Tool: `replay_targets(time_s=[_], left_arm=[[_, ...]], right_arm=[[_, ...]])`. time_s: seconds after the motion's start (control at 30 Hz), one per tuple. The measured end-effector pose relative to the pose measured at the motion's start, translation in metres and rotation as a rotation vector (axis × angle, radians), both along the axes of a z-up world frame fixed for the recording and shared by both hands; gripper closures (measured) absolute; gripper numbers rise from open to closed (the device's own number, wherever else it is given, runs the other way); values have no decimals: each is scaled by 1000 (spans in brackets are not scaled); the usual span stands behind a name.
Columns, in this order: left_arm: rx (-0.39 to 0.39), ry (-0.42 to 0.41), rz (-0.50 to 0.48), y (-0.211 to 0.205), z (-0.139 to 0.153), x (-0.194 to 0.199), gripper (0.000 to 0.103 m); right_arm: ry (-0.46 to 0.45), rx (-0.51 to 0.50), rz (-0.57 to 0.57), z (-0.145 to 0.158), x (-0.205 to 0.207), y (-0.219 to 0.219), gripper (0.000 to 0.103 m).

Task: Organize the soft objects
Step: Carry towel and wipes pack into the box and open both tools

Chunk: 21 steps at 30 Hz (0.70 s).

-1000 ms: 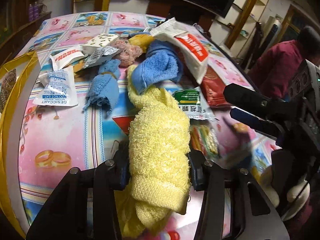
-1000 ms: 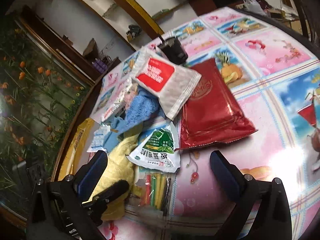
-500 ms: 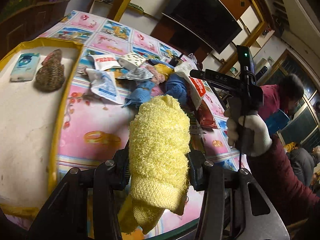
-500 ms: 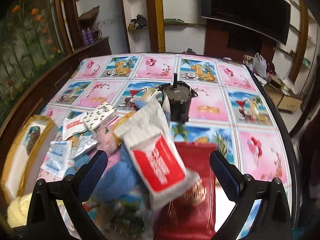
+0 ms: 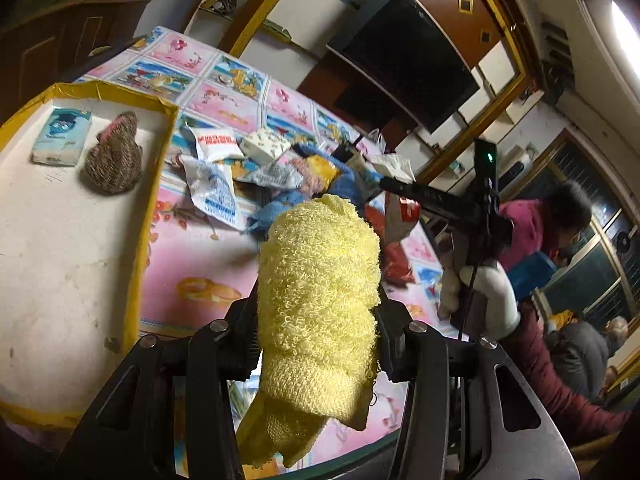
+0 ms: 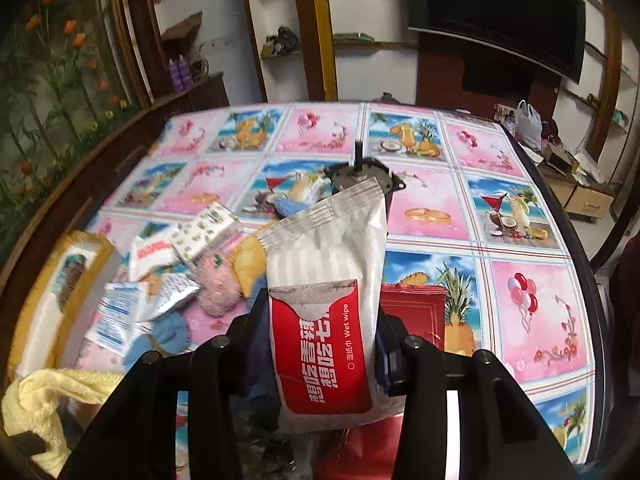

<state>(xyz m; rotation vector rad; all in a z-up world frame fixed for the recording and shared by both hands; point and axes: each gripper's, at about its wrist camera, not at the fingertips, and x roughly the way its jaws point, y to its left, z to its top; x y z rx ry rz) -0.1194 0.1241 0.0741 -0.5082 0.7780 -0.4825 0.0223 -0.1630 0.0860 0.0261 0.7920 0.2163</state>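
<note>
The yellow towel [image 5: 318, 304] hides the left gripper's [image 5: 318, 336] pads, and its tail drops below the frame edge. The wet wipe pack [image 6: 326, 320] covers most of a dark motor-like thing [image 6: 360, 178] (can't tell what), and the red packet [image 6: 414, 310] behind is half hidden

Free: far tabletop [image 6: 480, 152], bare tray [image 5: 60, 260] floor; obstructed: packet-and-cloth heap [image 5: 260, 168] mid-tabletop, dark motor [image 6: 360, 176] behind it
</note>
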Motion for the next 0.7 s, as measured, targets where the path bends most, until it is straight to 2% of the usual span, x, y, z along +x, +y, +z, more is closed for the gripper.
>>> replay_targets(time_s=[0.2, 0.33, 0.53, 0.63, 0.7], left_arm=[[-30, -77, 93, 43, 38, -17, 58], [47, -99, 182, 76, 49, -19, 58], [192, -10, 294, 123, 28, 15, 57], [246, 47, 319, 140, 8, 40, 57], [247, 86, 331, 150, -6, 53, 56]], right_arm=[[-71, 109, 77, 44, -32, 9, 59], [-31, 206, 202, 57, -46, 42, 59], [147, 383, 386, 40, -41, 123, 59], [199, 385, 441, 26, -37, 170, 59], [247, 389, 470, 15, -31, 201, 59]])
